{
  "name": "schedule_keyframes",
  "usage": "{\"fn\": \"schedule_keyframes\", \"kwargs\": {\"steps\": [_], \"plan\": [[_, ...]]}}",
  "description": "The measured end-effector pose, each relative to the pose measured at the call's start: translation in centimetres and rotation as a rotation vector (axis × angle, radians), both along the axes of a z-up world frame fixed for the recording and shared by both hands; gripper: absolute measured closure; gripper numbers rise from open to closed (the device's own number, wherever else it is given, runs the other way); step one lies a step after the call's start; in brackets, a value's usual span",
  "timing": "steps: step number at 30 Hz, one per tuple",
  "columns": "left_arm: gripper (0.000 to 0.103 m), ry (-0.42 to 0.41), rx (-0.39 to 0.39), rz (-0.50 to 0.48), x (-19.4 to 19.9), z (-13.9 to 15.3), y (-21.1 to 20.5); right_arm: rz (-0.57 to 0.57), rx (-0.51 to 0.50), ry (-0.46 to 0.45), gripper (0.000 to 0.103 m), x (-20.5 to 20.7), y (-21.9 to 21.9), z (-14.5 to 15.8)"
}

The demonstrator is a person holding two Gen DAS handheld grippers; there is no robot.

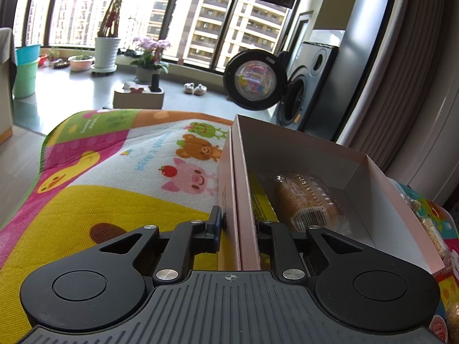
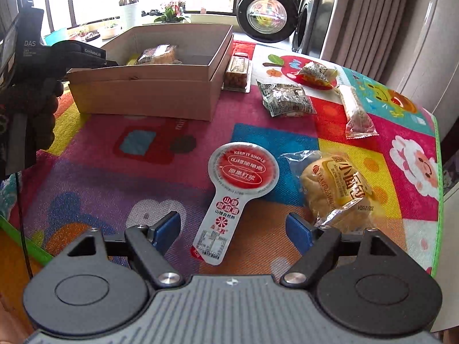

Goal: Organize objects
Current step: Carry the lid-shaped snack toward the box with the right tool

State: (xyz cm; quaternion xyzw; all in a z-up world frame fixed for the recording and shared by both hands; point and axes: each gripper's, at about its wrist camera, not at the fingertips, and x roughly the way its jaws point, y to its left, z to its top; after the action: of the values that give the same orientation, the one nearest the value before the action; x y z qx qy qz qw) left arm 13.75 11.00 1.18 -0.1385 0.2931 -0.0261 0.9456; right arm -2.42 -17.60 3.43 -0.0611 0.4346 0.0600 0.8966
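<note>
Steadying the box (image 1: 243,200) by its near wall, the left gripper (image 1: 239,229) has its jaws clamped on the cardboard; the right gripper (image 2: 233,226) hovers, jaws wide and empty, over the paddle-shaped snack packet (image 2: 232,195) near the desk's front edge, probably the next pick, needing descent and closing.

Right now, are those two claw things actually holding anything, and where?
The left gripper is clamped on the near side wall of the cardboard box. The right gripper is open, empty, its fingers either side of the paddle-shaped snack packet.
</note>
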Motion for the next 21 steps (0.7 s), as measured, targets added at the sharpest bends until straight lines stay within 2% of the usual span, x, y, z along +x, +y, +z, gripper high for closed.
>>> {"fn": "schedule_keyframes", "kwargs": {"steps": [3,5,8,10,11,19,21], "plan": [[0.086,0.000,-0.001,0.000,0.0,0.0,0.0,0.010,0.107,0.019,0.021,-0.1,0.0,0.0],[0.086,0.000,0.000,0.000,0.0,0.0,0.0,0.040,0.134,0.022,0.021,-0.1,0.5,0.1],[0.085,0.000,-0.001,0.000,0.0,0.0,0.0,0.040,0.065,0.007,0.021,0.2,1.4,-0.2],[0.085,0.001,-0.002,0.000,0.0,0.0,0.0,0.027,0.025,-0.011,0.012,0.4,1.6,-0.4],[0.085,0.001,-0.002,0.000,0.0,0.0,0.0,0.020,0.018,-0.018,0.011,0.5,1.6,-0.5],[0.085,0.000,0.000,0.000,0.0,0.0,0.0,-0.063,0.075,-0.058,0.011,3.3,0.2,-1.0],[0.085,0.000,-0.001,-0.001,0.0,0.0,0.0,-0.075,0.070,-0.058,0.015,3.7,0.3,-0.9]]}}
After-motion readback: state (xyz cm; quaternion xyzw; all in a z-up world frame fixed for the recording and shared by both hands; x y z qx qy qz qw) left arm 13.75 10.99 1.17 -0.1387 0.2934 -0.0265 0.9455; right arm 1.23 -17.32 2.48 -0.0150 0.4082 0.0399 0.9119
